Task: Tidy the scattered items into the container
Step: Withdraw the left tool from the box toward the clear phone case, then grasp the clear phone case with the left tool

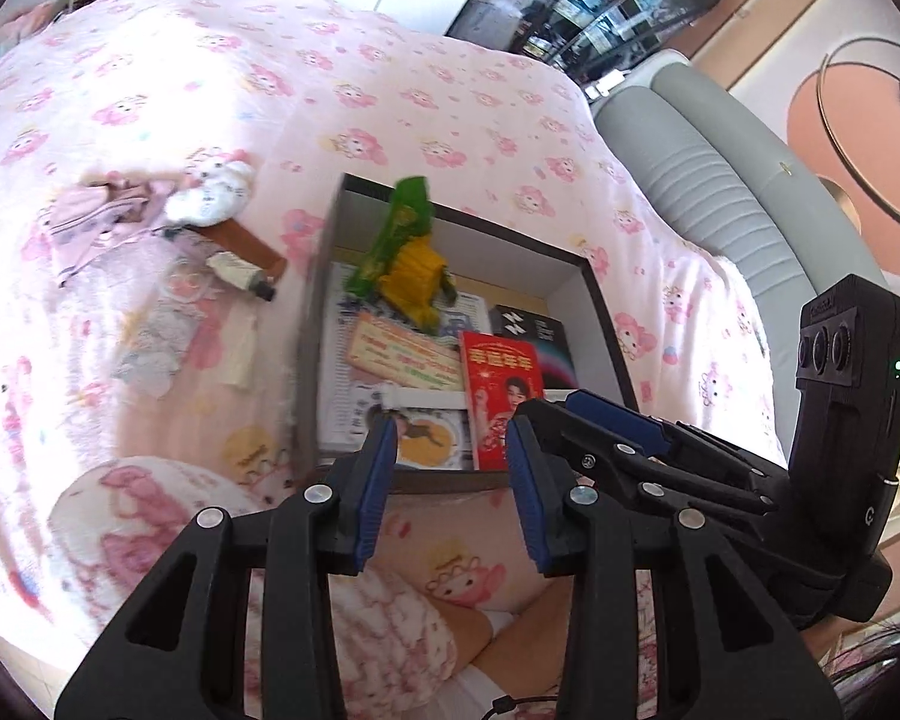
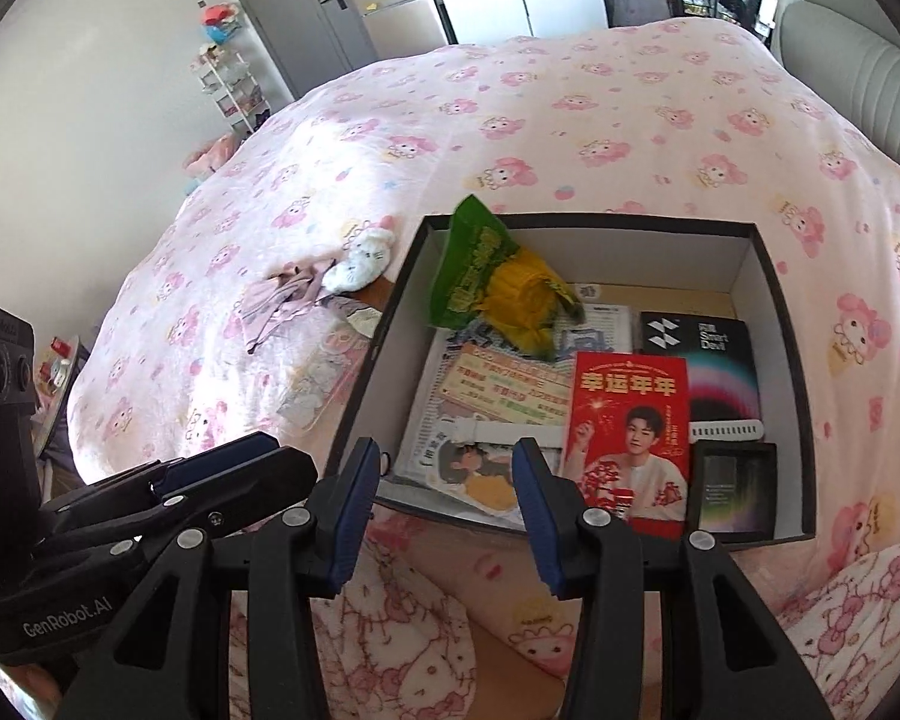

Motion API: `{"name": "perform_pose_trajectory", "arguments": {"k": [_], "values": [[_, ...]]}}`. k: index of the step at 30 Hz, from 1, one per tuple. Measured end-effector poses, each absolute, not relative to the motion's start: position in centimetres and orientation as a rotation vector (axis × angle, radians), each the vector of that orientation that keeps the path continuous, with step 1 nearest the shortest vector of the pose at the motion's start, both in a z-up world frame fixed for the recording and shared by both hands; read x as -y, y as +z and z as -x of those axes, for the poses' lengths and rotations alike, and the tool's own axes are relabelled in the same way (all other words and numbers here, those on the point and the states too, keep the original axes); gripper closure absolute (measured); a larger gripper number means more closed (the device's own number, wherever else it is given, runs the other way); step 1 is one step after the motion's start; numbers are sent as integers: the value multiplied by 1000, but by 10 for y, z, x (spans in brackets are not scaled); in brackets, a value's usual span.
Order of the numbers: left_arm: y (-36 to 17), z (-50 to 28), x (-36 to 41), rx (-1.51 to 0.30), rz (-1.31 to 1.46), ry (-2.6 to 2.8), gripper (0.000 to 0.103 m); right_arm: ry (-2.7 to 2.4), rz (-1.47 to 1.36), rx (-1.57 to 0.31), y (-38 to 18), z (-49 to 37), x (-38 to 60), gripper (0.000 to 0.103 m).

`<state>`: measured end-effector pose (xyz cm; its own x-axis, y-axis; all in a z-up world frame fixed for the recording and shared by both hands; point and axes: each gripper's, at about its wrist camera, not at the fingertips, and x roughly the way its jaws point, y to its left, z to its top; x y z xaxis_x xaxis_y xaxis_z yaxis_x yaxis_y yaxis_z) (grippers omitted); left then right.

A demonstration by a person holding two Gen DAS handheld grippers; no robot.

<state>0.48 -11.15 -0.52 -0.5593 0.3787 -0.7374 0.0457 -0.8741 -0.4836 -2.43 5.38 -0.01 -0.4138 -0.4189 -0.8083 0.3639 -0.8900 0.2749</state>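
Pink cartoon-print bedding covers the bed (image 2: 570,120), soft and rumpled, and on it sits the container (image 2: 774,276), a rigid dark-rimmed cardboard box with pale inner walls, near the bed's right edge. It already holds flat, stiff things: a glossy red booklet (image 2: 627,438), a black carton (image 2: 720,348), printed cards, and a crinkly green-and-yellow snack bag (image 2: 492,276) leaning on its far left wall.

What remains scattered lies on the bedding to the left of the box, so the left hand-held gripper (image 1: 450,474) is, by my reckoning, the nearer one. Largest is a limp pinkish cloth bundle (image 1: 96,210), then a fluffy white plush (image 1: 210,195) touching it. Just beside these a small squeeze tube (image 1: 240,273) rests across a flat brown strip, its long axis running toward the box's near corner, dark cap nearest; some flat pale packets lie nearer, though blur makes them hard to name.

Both grippers hover over the box's near wall. Left fingers stand apart, empty; the right hand-held gripper (image 2: 447,486) likewise gapes with nothing between its blue pads.
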Motion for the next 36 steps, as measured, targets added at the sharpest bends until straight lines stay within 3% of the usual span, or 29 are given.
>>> {"name": "perform_pose_trajectory", "arguments": {"k": [14, 24, 30, 36], "values": [[-39, -22, 222, 906, 1436, 2626, 65, -2090, -1397, 11, -31, 47, 57, 61], [-139, 12, 317, 1220, 1639, 2443, 65, -1954, -1583, -91, -93, 88, 130, 61], [-185, 43, 320, 1233, 1742, 2252, 64, -1953, -1587, -144, -98, 93, 148, 61], [-209, 70, 317, 1234, 1772, 2150, 58, -1937, -1637, -191, -110, 103, 168, 61]]}}
